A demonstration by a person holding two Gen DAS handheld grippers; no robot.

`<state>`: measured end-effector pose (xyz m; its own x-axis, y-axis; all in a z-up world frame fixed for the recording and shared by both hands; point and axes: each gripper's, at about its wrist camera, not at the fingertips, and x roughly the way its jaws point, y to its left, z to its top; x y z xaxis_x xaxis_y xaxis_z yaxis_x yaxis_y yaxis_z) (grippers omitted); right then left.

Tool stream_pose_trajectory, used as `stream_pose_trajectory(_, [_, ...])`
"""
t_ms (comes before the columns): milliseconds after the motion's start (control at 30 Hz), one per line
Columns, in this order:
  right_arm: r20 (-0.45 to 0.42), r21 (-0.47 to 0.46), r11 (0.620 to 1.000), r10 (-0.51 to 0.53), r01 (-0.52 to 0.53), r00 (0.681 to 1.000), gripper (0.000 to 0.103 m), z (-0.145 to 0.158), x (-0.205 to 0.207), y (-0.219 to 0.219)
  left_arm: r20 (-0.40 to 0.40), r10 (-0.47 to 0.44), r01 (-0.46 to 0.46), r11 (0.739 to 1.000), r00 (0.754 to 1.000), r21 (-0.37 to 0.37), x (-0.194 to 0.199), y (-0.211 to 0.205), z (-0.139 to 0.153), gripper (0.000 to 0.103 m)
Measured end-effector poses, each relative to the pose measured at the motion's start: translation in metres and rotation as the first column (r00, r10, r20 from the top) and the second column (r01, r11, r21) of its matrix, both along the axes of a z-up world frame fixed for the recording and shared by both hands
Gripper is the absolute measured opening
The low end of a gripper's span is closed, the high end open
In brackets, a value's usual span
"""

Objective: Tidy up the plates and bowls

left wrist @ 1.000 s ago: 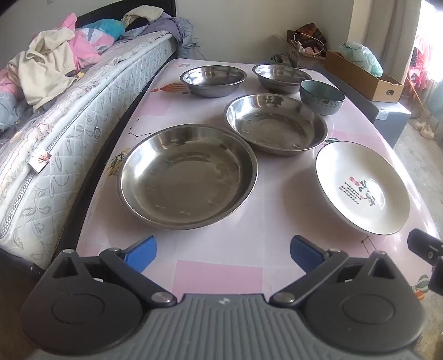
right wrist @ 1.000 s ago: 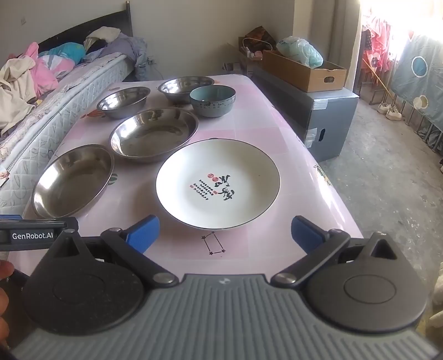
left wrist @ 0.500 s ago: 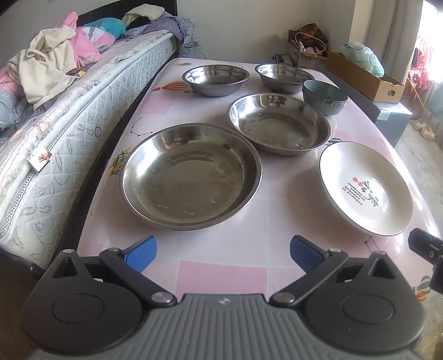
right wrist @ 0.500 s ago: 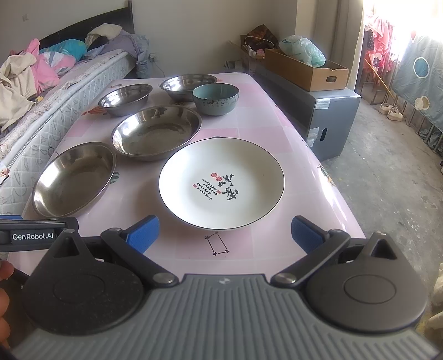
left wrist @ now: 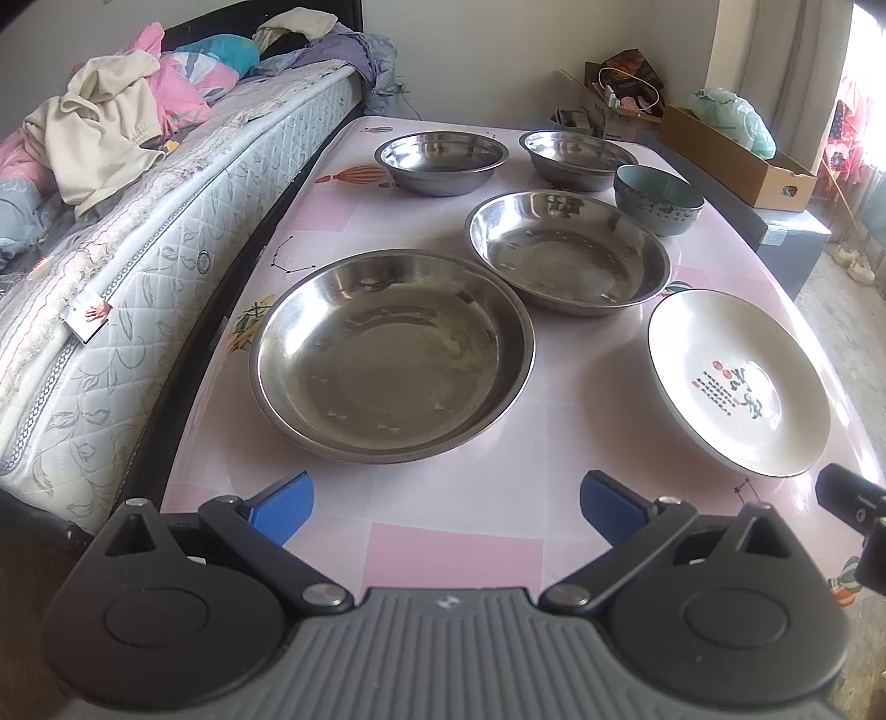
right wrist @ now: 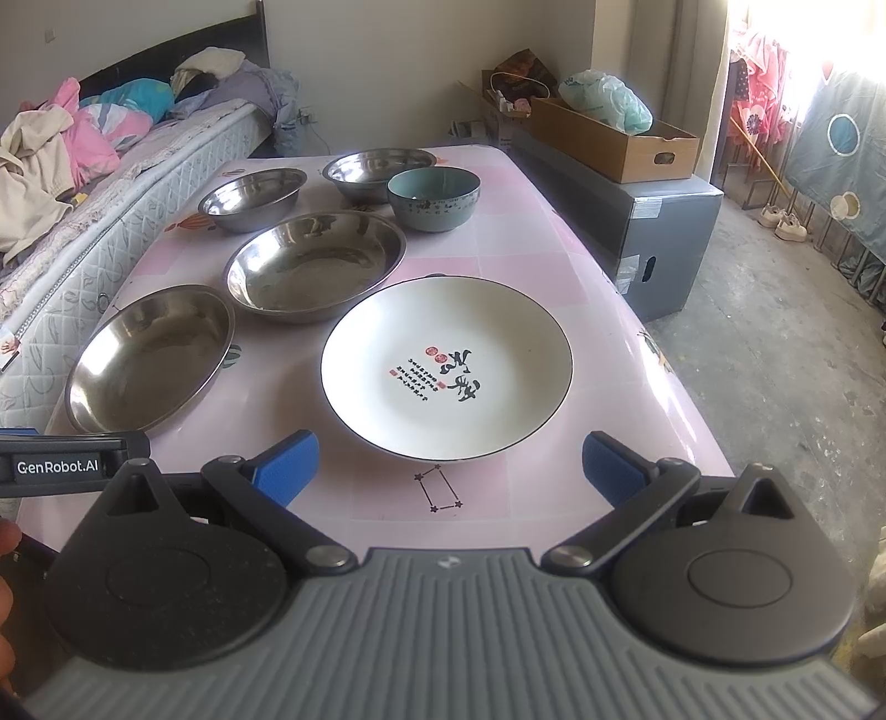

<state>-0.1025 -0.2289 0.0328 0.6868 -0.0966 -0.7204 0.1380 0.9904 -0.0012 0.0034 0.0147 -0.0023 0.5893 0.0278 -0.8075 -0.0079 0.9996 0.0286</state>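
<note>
Pink table (left wrist: 454, 548) holds plates; both tools gape, apparently empty.

Light: you get daylight from the window (right wrist: 775, 33) at upper right, blown out white.
Glare: sheen on your table (left wrist: 797, 498) at lower right, and reflections in the steel plates (left wrist: 387, 354).
Shadows: soft, faint.
Distortion: fisheye bends your frame edges; corners go dark.
Focus: sharp throughout.
</note>
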Motion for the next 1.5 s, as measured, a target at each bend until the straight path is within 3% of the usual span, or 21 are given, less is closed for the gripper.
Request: stream_pose_trajectory(1500, [-0.023, 0.007, 1.0, 0.013, -0.013, 1.0, 0.102, -0.005, 0.0062, 0.0067, -0.013, 0.021, -0.021, 1.0, 1.0, 0.005, 0.0037, 0.0068, -0.0027, 0.103])
